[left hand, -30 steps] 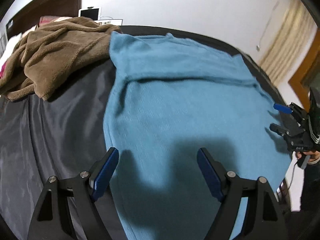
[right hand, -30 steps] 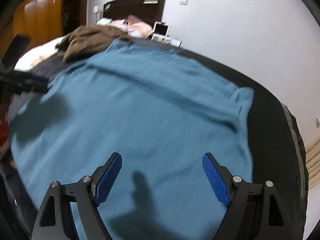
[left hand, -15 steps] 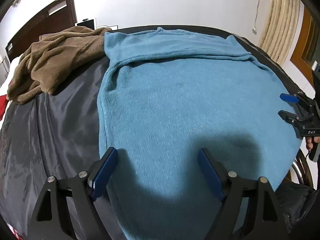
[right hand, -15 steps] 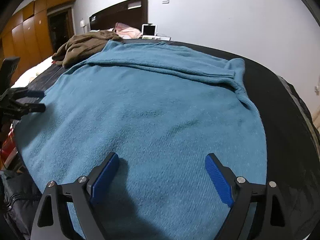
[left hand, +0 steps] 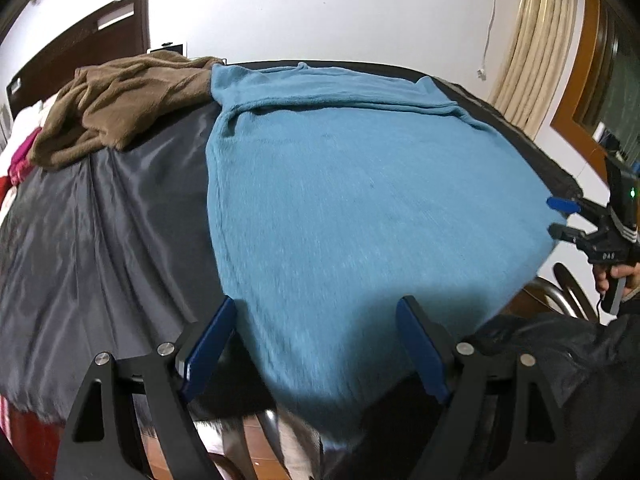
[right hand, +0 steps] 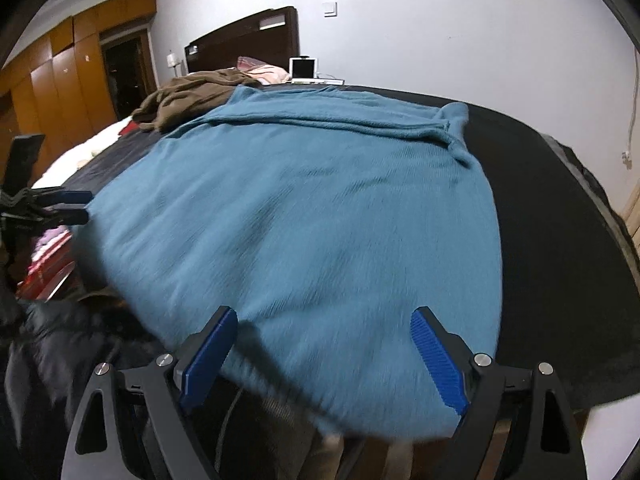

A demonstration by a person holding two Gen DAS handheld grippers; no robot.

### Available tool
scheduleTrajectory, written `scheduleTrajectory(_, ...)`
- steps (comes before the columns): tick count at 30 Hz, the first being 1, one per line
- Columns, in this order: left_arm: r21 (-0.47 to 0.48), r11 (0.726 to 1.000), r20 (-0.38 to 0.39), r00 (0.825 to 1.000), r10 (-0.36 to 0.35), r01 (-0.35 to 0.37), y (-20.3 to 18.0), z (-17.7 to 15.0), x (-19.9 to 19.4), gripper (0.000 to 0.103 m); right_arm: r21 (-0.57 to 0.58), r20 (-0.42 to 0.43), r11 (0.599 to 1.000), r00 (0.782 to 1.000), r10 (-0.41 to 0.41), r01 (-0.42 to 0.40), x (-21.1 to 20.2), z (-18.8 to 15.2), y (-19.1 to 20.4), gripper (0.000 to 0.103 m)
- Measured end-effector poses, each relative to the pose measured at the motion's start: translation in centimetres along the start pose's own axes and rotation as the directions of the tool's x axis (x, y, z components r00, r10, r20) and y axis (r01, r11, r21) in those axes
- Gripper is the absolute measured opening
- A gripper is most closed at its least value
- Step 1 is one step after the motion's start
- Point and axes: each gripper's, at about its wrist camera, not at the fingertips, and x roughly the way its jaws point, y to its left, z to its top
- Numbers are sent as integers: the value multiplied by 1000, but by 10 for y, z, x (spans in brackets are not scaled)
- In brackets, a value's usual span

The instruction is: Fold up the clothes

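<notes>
Home bedroom: bed (right hand: pixel 540 208), headboard (right hand: pixel 256 36), wardrobe (right hand: pixel 60 80).

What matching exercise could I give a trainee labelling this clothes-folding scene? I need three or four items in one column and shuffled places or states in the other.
Items:
1. blue sweater
2. brown garment
3. dark sheet
4. left gripper

Places or states:
A. crumpled in a heap at the far end of the bed
B. open, nothing between its jaws
C. spread flat, near edge hanging over the bed edge
D. covers the bed beneath the clothes

Pairs: 1-C, 2-A, 3-D, 4-B
</notes>
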Motion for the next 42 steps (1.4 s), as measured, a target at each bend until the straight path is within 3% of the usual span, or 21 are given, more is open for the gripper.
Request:
scheduleTrajectory(8,74,997,3,1000,-28,28,-8,-26,-16,85,-10,-42,995,995,95,-95,-21,-33,-3,90)
scheduleTrajectory(16,143,988,-25,998,-58,61,-13,-45,-22,85,74,-123,994,989,84,-76,-2,-52,-26,90)
scheduleTrajectory(21,122,985,-38,992,-121,125,-6,-54,-17,85,128,-111,989,990,85,-70,3,-55,-42,90)
scheduleTrajectory(25,70,979,-59,980,-190,194,4,-59,-6,85,158,-100,984,990,101,-85,13,-54,-52,90)
scheduleTrajectory(30,14,952,-71,950,-304,305,11,-56,12,85,188,-68,973,987,148,-133,20,-48,-57,90)
scheduleTrajectory(34,26,942,-78,940,-333,336,1,-49,21,85,184,-35,970,985,169,-160,18,-43,-57,90)
scheduleTrajectory(39,11,930,-84,927,-365,367,0,-43,31,85,196,-18,961,979,203,-196,23,-39,-56,78)
scheduleTrajectory(42,-16,919,-85,915,-394,395,1,-40,36,85,173,-15,962,976,219,-213,21,-40,-53,66)
